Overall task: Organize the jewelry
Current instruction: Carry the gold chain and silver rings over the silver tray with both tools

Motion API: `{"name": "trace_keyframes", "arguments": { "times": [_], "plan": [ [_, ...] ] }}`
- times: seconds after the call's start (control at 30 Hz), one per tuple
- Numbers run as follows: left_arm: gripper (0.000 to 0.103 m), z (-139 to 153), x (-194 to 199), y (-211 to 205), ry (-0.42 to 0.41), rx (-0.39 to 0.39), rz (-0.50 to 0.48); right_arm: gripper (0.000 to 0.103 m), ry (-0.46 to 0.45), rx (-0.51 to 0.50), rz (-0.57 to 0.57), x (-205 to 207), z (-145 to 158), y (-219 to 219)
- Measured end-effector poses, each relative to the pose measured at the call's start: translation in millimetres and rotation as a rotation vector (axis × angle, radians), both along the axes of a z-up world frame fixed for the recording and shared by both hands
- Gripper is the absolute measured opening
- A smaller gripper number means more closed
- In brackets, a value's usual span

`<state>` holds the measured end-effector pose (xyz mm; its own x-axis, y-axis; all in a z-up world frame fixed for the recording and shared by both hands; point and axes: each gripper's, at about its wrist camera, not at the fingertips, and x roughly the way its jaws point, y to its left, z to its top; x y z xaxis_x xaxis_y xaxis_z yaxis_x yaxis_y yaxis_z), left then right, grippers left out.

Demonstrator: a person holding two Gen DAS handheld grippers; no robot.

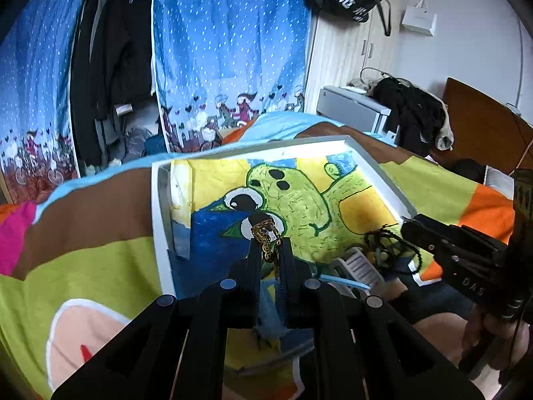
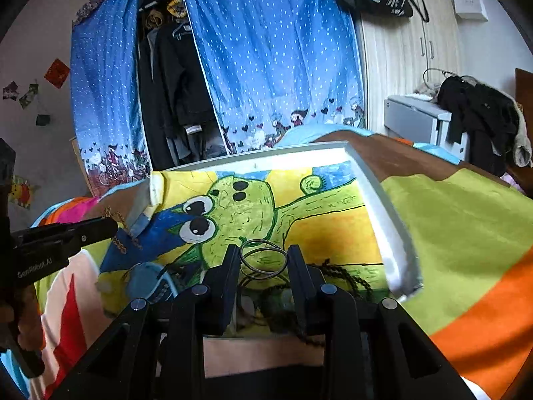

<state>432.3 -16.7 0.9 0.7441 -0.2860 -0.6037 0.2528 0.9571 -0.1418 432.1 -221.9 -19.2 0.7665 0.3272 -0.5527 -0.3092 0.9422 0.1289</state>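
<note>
The left gripper [image 1: 268,233] pinches the gold chain [image 1: 266,238] over the tray [image 1: 160,216]; the right gripper [image 2: 263,256] gapes around the rings [image 2: 263,260]; the chain may slip and tangle.

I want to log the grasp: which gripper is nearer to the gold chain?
Left. The left gripper is shut on the gold chain; the right gripper is apart, around thin metal rings.

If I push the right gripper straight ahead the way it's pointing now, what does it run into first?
Most likely the thin metal bangles lying between the right gripper's open fingers, on the frog drawing lining the white tray. Depth is uncertain; the gripper may be above them.
</note>
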Motion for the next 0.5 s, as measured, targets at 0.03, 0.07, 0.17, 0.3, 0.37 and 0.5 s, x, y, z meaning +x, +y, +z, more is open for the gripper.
{"name": "trace_keyframes", "arguments": {
  "times": [0.03,0.07,0.17,0.3,0.37,0.5],
  "plan": [
    [0.007,-2.5,3.2,0.3,0.011,-0.005,0.002,0.028,0.007,-0.002,0.0,3.1,-2.3,1.2],
    [0.007,-6.9,7.8,1.0,0.028,-0.012,0.004,0.028,0.018,-0.005,0.0,7.0,-6.0,2.5],
    [0.007,-17.8,17.9,2.9,0.072,-0.023,0.019,0.028,0.051,-0.008,-0.004,14.0,-17.8,3.4],
    [0.007,-27.7,25.1,6.9,0.116,-0.038,0.033,0.028,0.092,-0.02,-0.015,20.8,-33.3,3.1],
    [0.007,-29.6,27.3,7.9,0.133,-0.045,0.038,0.028,0.113,-0.026,-0.021,23.8,-40.6,2.6],
    [0.007,-35.3,30.1,11.8,0.171,-0.048,0.053,0.028,0.131,-0.039,-0.028,25.8,-48.2,3.7]
  ]
}}
